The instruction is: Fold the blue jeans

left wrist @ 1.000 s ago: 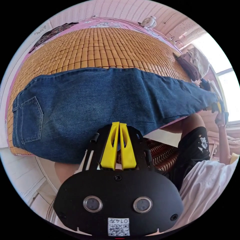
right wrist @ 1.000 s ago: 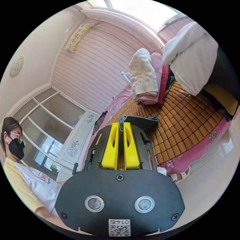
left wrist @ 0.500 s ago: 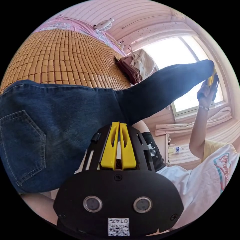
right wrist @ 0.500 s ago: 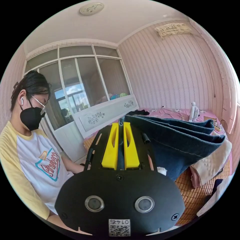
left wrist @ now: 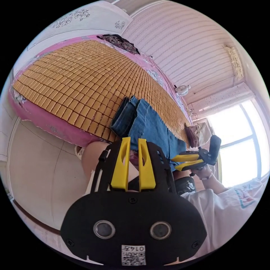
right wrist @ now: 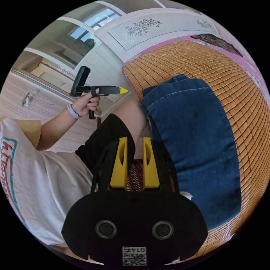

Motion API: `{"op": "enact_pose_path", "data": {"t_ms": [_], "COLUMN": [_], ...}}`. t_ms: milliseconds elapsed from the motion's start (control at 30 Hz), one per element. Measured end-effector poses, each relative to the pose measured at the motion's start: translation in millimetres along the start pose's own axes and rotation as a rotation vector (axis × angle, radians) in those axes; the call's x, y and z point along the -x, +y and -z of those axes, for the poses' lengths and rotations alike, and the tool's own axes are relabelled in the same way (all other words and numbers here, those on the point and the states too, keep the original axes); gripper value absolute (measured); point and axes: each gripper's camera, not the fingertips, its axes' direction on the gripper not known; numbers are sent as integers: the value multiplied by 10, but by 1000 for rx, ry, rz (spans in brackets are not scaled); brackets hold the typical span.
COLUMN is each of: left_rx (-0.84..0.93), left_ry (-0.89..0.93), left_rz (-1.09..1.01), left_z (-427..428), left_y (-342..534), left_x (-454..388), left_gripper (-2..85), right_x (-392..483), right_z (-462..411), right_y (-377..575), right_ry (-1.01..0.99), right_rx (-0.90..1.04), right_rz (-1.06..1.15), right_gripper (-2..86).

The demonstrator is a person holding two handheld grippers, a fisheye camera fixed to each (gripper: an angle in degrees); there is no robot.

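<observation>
The blue jeans [left wrist: 146, 125] lie folded in a short stack at the near edge of the bamboo mat [left wrist: 78, 81]; in the right gripper view the jeans [right wrist: 191, 135] spread flat beside the person's knee. My left gripper [left wrist: 133, 140] is open and empty, drawn back from the jeans' edge above the person's leg. It also appears as a yellow tip, the left gripper [right wrist: 123, 90], held in a hand off the bed. My right gripper [right wrist: 135, 139] is open with nothing between its jaws. The right gripper [left wrist: 174, 164] hovers by the jeans' far end, jaws apart.
A pink sheet [left wrist: 56, 126] edges the mat. Folded clothes [left wrist: 197, 133] are piled further along the bed, and a small fan [left wrist: 182, 90] stands behind them. A dark garment [left wrist: 118, 40] lies at the bed's far side. The person's leg [right wrist: 132, 112] presses against the bed edge.
The right gripper carried the lifted leg end over onto the rest of the jeans. Both grippers then let go and opened, and the jeans now lie folded on the mat.
</observation>
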Motion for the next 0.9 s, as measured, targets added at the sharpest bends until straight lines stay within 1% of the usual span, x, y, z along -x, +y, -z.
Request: {"op": "enact_pose_path", "data": {"t_ms": [100, 167, 233, 267, 300, 333, 400, 433, 500, 667, 733, 833, 867, 900], "left_rx": [16, 50, 138, 219, 265, 270, 305, 301, 289, 257, 230, 132, 91, 50], "left_ry": [-24, -77, -113, -156, -200, -223, -247, -256, -290, -300, -324, -360, -322, -245], "left_rz": [-94, -143, -183, -192, -221, -239, -313, -330, -435, -535, -541, -487, -465, -448], "left_z": [-284, -538, -857, -1080, -1228, -1258, -1250, -1228, -1188, -1283, -1299, -1061, -863, -635], "left_y": [-175, -291, -374, -379, -331, -293, -118, -60, 229, 785, 961, 1083, 1082, 1084], "left_x": [-269, -439, -580, -653, -750, -811, -1119, -1207, -1608, -2194, -2318, -2376, -2389, -2422], "left_gripper": [71, 88, 105, 112, 110, 109, 68, 56, 33, 10, 4, -2, -4, -6], "right_x": [-305, -602, -783, -877, -918, -990, -1087, -1147, -1242, -1592, -1680, -1832, -1903, -1939], "right_z": [71, 193, 296, 353, 375, 410, 445, 461, 474, 478, 526, 643, 702, 735], "right_y": [366, 665, 857, 956, 994, 1051, 1102, 1120, 1134, 1104, 1080, 1074, 1087, 1095], "right_ry": [31, -17, -54, -61, -61, -60, -59, -61, -67, -149, -142, -113, -113, -116], "right_rx": [15, -29, -93, -128, -141, -159, -177, -188, -200, -209, -208, -202, -204, -207], "right_rz": [-138, -287, -375, -418, -436, -462, -488, -496, -504, -505, -487, -461, -455, -451], "right_gripper": [78, 73, 71, 71, 70, 70, 70, 70, 69, 66, 65, 64, 64, 64]}}
